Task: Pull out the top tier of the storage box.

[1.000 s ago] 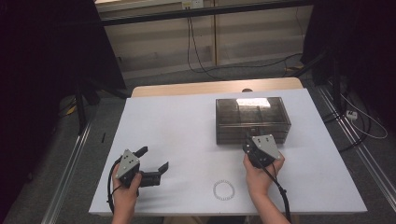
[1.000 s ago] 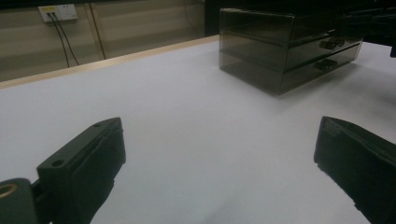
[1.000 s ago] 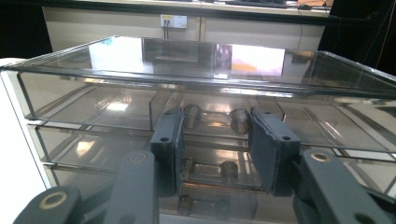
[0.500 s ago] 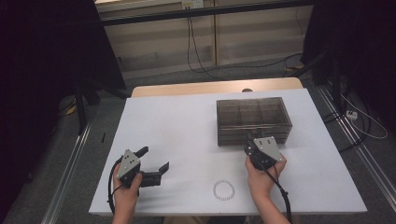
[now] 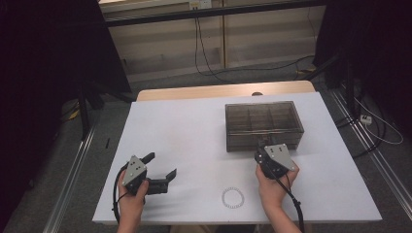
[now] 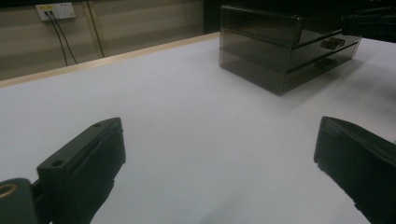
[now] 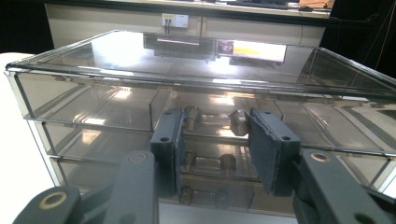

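My right hand-held gripper (image 7: 215, 140) is at the front of the drawer box (image 5: 262, 124), its jaws half apart on either side of the upper drawer's handle (image 7: 212, 119); I cannot tell whether the pads touch it. My left hand-held gripper (image 5: 163, 167) sits low over the table (image 5: 194, 131), jaws wide and empty, with the box well off to its right. A bead ring (image 5: 233, 197) lies just left of my right hand (image 5: 272, 187).

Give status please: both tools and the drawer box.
Left tool open, idle on table. Right tool at drawer box, jaws around top drawer handle, grip unclear. Nothing in the way.
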Action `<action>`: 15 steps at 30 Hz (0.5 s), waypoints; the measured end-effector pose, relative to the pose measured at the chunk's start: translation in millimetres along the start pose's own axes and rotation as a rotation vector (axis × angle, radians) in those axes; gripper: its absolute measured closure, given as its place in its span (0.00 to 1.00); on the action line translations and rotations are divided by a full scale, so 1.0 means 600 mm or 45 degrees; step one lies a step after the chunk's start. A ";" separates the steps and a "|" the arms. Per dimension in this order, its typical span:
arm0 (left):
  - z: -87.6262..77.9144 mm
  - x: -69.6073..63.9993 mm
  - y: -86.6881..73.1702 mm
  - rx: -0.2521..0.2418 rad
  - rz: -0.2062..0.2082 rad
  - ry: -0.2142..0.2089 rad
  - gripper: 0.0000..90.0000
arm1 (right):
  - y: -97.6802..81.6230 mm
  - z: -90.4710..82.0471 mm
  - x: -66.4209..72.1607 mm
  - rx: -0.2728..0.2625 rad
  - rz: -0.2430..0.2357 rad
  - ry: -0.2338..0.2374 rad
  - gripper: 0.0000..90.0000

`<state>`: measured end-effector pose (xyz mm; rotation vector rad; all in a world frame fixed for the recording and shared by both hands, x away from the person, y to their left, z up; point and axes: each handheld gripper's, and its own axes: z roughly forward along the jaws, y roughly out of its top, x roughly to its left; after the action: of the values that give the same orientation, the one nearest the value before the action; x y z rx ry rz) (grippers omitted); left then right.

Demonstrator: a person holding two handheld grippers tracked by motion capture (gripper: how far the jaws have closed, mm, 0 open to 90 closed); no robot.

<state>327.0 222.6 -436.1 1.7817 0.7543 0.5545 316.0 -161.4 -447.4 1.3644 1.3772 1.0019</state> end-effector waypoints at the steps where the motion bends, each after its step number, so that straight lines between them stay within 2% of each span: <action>1: 0.000 0.000 0.000 0.000 0.002 -0.001 0.03 | 0.000 -0.001 0.000 0.000 0.001 0.000 0.62; 15: 0.001 -0.002 0.000 0.006 0.009 -0.004 0.03 | -0.006 -0.015 0.001 -0.005 -0.001 0.016 0.62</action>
<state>326.9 221.2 -436.1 1.7895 0.7480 0.5549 306.2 -160.7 -448.4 1.3567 1.3840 1.0135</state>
